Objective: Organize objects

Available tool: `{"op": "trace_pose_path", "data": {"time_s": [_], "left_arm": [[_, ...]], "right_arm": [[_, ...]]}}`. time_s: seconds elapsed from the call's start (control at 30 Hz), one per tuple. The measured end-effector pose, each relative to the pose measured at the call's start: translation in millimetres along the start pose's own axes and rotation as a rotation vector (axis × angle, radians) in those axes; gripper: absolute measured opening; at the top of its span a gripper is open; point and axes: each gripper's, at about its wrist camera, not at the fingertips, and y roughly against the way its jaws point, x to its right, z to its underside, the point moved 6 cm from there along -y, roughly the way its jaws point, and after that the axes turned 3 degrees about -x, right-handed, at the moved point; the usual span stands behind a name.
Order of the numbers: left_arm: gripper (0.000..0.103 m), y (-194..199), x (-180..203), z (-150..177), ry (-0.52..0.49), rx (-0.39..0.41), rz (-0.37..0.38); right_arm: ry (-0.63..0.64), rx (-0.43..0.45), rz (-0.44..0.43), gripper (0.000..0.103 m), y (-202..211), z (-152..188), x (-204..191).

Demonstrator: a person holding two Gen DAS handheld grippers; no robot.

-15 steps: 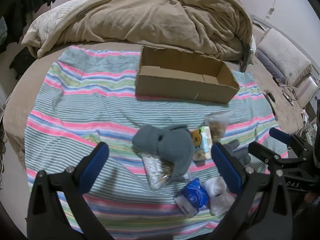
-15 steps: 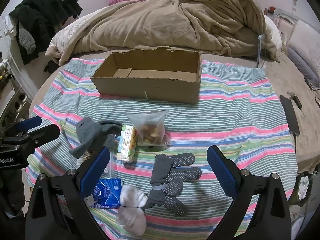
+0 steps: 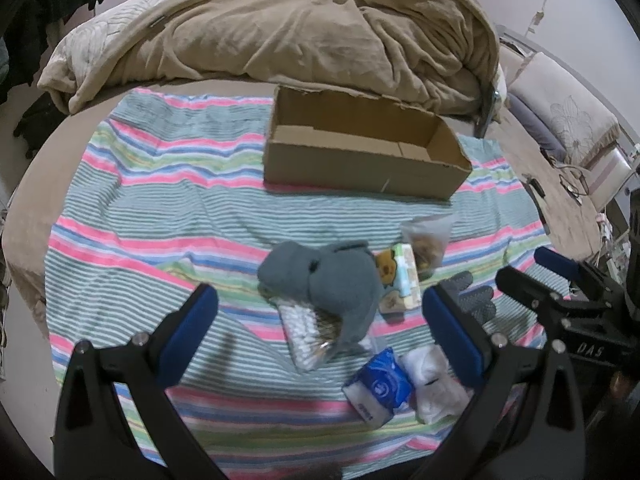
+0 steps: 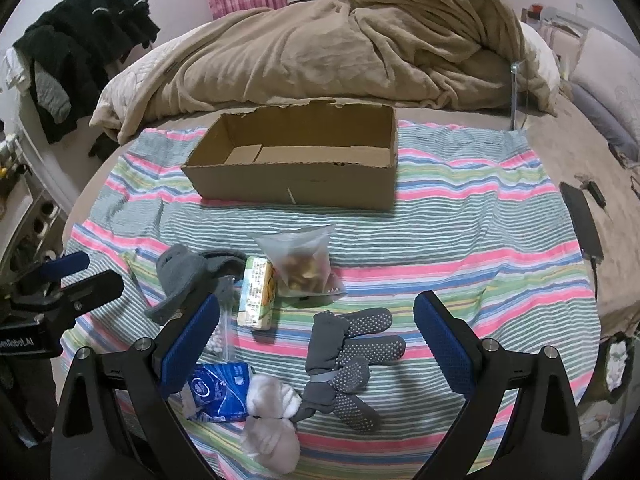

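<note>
An open cardboard box (image 3: 360, 168) (image 4: 296, 184) stands on the striped cloth, empty. In front of it lies a cluster: grey socks (image 3: 324, 276) (image 4: 188, 280) over a bag of cotton swabs (image 3: 308, 336), a green carton (image 3: 404, 280) (image 4: 258, 292), a clear snack bag (image 3: 426, 240) (image 4: 300, 260), a blue tissue pack (image 3: 380, 388) (image 4: 218, 386), white socks (image 3: 434, 384) (image 4: 272, 420) and grey dotted gloves (image 4: 348, 356). My left gripper (image 3: 316, 324) is open above the grey socks. My right gripper (image 4: 316, 328) is open above the gloves.
A tan blanket (image 3: 280, 36) is heaped behind the box. A dark phone (image 4: 580, 216) and cable lie on the bed at the right. Dark clothes (image 4: 84, 44) hang at the far left. The striped cloth (image 4: 460, 240) covers the bed's near part.
Both grippers have moved slightly; the views are nearly the same. Both stay open and empty. No object has moved.
</note>
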Motion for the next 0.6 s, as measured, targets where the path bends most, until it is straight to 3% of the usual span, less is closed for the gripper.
{"op": "trace_pose_path", "data": {"time_s": [0.6], "left_arm": [[0.103,6.5,-0.6,-2.0,-0.009,0.012,-0.012]], "right_arm": [[0.03,0.003,0.011,0.1,5.8,-2.7,-5.9]]}}
